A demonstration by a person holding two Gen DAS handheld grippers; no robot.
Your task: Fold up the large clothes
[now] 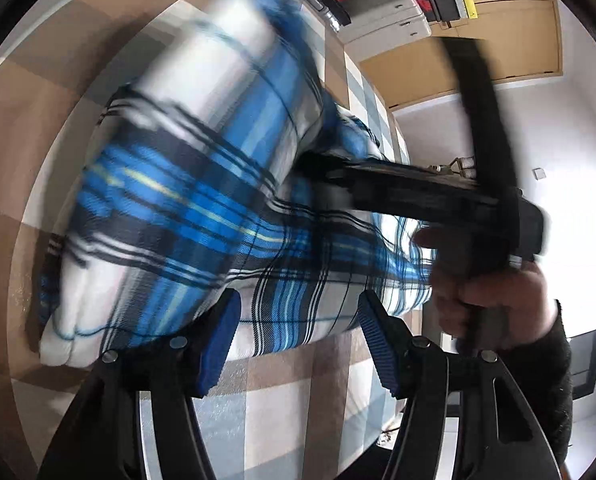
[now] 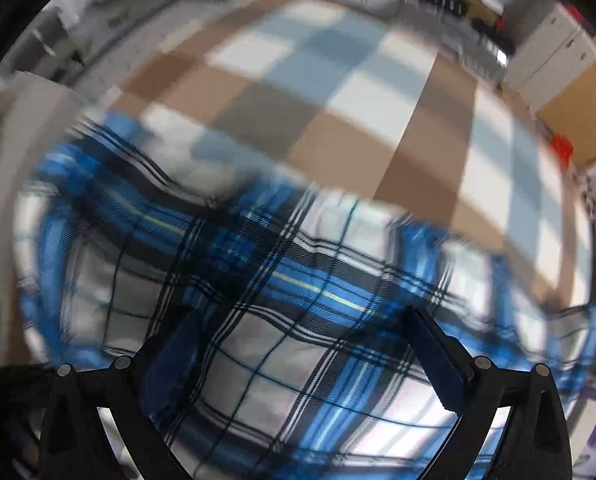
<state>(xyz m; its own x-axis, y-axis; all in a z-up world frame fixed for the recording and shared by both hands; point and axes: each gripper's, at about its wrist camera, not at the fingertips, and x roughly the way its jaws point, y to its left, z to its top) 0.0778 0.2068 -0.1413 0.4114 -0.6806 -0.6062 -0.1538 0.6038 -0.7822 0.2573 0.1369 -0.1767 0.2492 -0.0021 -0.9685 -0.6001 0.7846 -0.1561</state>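
A blue, white and black plaid garment lies bunched on a surface covered in brown, white and pale-blue checks. My left gripper is open just short of the garment's near edge; its blue pads press on nothing. A hand in a dark sleeve holds the right gripper's black body, whose tip reaches onto the cloth. In the right wrist view, my right gripper points steeply down over the plaid garment, jaws wide apart, nothing pinched. Both views are blurred.
The checked cover stretches bare beyond the garment. White cabinets and a wooden door stand past the far edge. More white cabinets and a small red object sit at the right.
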